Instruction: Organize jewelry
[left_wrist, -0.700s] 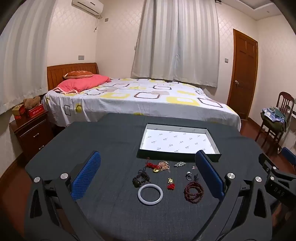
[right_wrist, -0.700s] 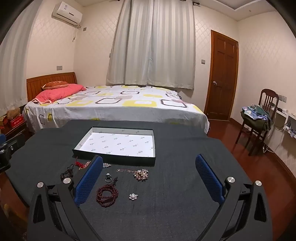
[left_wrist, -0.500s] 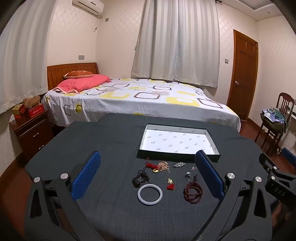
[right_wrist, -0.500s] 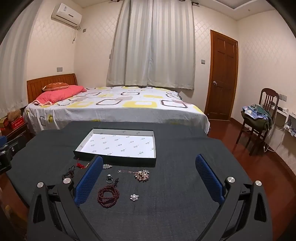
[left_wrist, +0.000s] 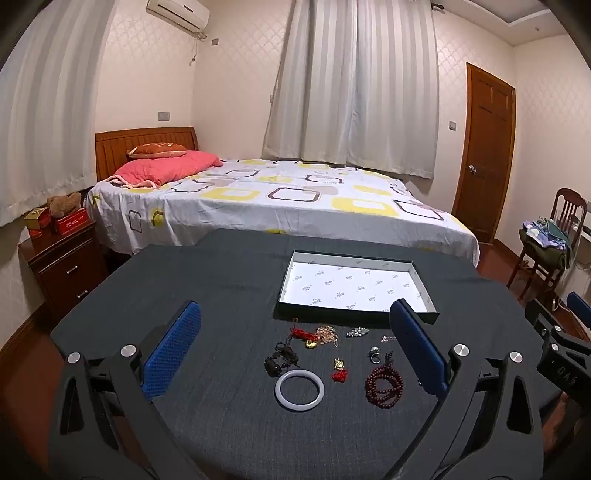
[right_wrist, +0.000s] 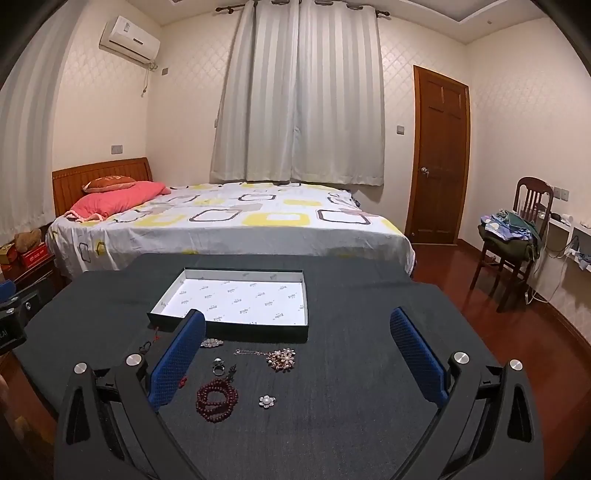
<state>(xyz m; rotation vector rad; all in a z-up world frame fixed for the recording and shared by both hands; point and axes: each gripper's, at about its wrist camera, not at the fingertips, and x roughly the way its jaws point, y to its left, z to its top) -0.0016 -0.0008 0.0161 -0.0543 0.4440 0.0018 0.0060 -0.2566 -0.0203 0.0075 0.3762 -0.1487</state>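
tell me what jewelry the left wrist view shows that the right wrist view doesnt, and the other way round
Only the left wrist view shows the white bangle, the small red charm and the gold-and-red tangle. Only the right wrist view shows the pearl flower brooch and the large pearl cluster brooch. Both show the empty tray, the dark red bead bracelet, the ring and the dark tablecloth.

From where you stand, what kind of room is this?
A bedroom in a home, it seems: a made bed with a pink pillow, a curtain behind it, and a wooden door.
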